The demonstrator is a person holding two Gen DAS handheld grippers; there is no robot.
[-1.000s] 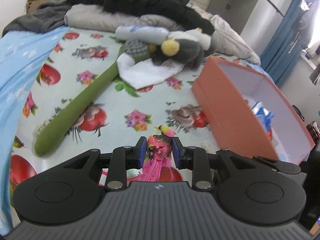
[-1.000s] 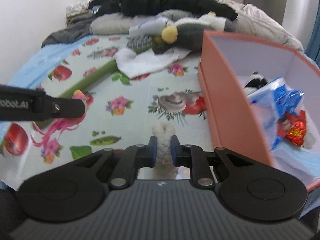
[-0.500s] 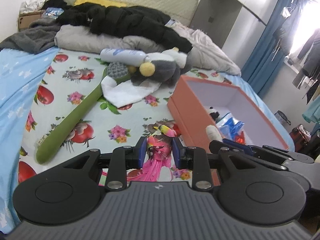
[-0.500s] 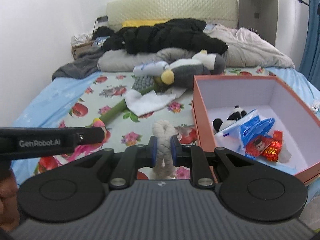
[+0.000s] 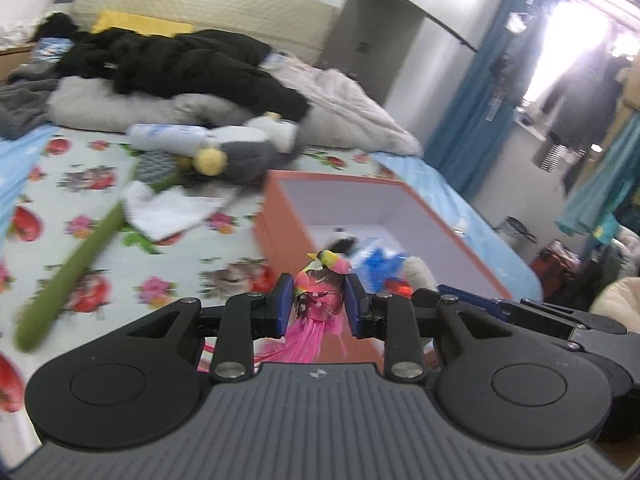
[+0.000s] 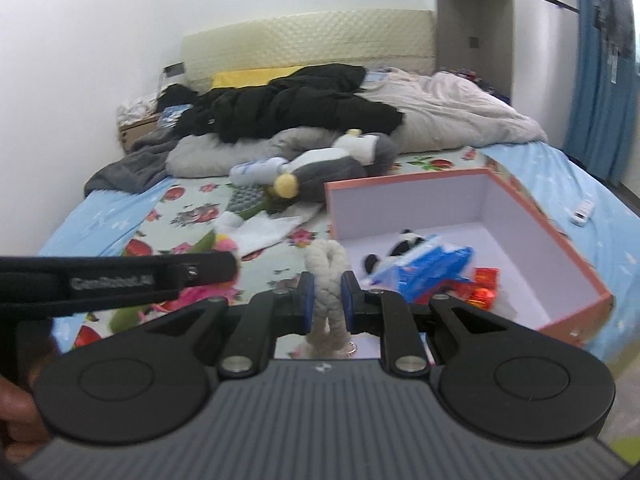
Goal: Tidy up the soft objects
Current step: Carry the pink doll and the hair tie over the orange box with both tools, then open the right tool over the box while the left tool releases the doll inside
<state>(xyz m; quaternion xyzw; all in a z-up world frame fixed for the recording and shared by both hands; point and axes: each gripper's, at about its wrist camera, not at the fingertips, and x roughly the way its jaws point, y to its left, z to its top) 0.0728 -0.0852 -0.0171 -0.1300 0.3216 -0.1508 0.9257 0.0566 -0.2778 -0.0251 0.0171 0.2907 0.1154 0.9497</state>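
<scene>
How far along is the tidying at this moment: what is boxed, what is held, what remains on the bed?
Boxed: a panda plush and blue packets lie in the orange box. Held: the left hand-held gripper grips a pink bird toy; the right hand-held gripper grips a rope knot. Left: grey plush, green stem toy.

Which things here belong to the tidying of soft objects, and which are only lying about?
Part of the job:
- pink bird toy, held in the left tool
- white rope toy, held in the right tool
- orange box
- panda plush in the box

Lying about:
- black jacket
- spray bottle
- blue curtain
</scene>
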